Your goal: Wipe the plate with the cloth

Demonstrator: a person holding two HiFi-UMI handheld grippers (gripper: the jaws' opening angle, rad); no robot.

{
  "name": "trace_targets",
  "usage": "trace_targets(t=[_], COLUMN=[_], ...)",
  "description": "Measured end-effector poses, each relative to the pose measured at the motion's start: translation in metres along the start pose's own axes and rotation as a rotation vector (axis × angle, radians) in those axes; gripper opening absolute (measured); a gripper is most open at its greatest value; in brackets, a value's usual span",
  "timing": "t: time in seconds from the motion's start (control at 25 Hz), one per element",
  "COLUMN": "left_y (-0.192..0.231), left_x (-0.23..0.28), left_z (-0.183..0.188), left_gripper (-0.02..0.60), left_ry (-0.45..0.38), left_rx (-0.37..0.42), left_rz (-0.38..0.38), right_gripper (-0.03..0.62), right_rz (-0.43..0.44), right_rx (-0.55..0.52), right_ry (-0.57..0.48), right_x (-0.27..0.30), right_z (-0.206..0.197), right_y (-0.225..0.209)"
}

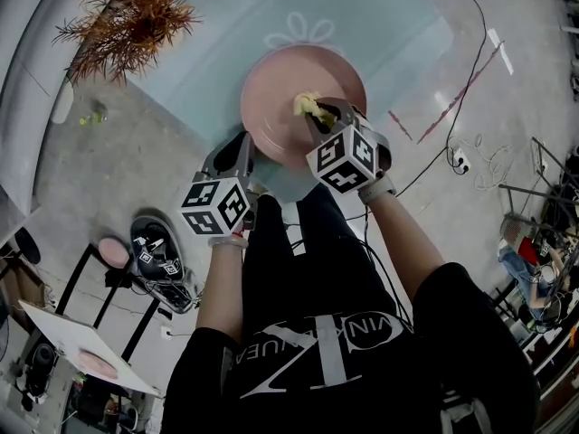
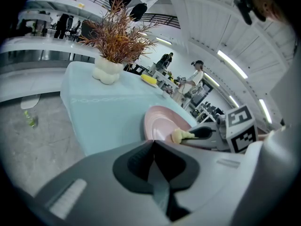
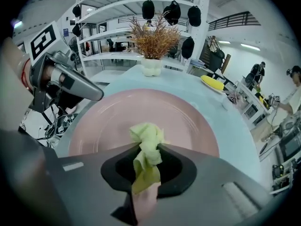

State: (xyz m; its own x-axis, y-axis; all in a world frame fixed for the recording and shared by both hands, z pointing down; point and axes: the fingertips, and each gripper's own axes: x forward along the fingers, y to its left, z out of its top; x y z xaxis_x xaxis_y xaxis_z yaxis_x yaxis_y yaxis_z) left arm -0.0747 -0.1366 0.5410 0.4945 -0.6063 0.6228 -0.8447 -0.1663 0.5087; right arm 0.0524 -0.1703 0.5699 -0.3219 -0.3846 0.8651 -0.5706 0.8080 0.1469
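the right tongs (image 3: pixel 149 147) are clamped on a yellow-green cloth (image 3: pixel 146 136). the cloth is bunched into a wad that sticks out past the tips and presses on the pink plate (image 3: pixel 108 121). in the head view the wad lies on the plate's near right part, a little off its middle. the plate rests flat on the pale blue table (image 1: pixel 208 52), close to the table's near edge.

the left tongs (image 2: pixel 153 144) are closed together with nothing between them. they sit just beside the plate's near left rim — whether they touch it cannot be told. the two marker cubes hang side by side over the grey floor (image 1: pixel 109 161), near of the table.

a dried plant (image 1: pixel 127 16) in a white vase (image 2: pixel 107 72) stands at the table's far left corner — well apart from the plate.
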Motion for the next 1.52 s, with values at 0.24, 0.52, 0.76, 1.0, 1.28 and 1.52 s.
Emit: trace_targets(t=[0.24, 0.52, 0.76, 1.0, 1.28, 1.52], left_y=[0.000, 0.000, 0.001, 0.001, 0.001, -0.003], left_x=[0.000, 0.000, 0.000, -0.001, -0.005, -0.007], left_z=[0.000, 0.001, -0.001, -0.001, -0.012, -0.026], left_gripper=[0.000, 0.000, 0.000, 0.000, 0.000, 0.000], left_ry=[0.000, -0.003, -0.011, -0.023, 0.006, 0.022], left_rx=[-0.002, -0.004, -0.015, -0.017, -0.006, -0.006], left_rz=[-0.002, -0.001, -0.003, 0.001, 0.004, -0.009], right_gripper=[0.075, 0.077, 0.078, 0.078, 0.077, 0.077], right_rz=[0.058, 0.104, 0.081, 0.022, -0.059, -0.071], right_rx=[-0.045, -0.083, -0.060, -0.023, 0.026, 0.018], right_ry=[-0.005, -0.051, -0.084, -0.088, -0.055, -0.029], right_x=[-0.001, 0.009, 0.023, 0.027, 0.017, 0.006], right_z=[0.006, 0.029, 0.046, 0.049, 0.025, 0.005], right_y=[0.031, 0.045, 0.026, -0.001, -0.018, -0.006])
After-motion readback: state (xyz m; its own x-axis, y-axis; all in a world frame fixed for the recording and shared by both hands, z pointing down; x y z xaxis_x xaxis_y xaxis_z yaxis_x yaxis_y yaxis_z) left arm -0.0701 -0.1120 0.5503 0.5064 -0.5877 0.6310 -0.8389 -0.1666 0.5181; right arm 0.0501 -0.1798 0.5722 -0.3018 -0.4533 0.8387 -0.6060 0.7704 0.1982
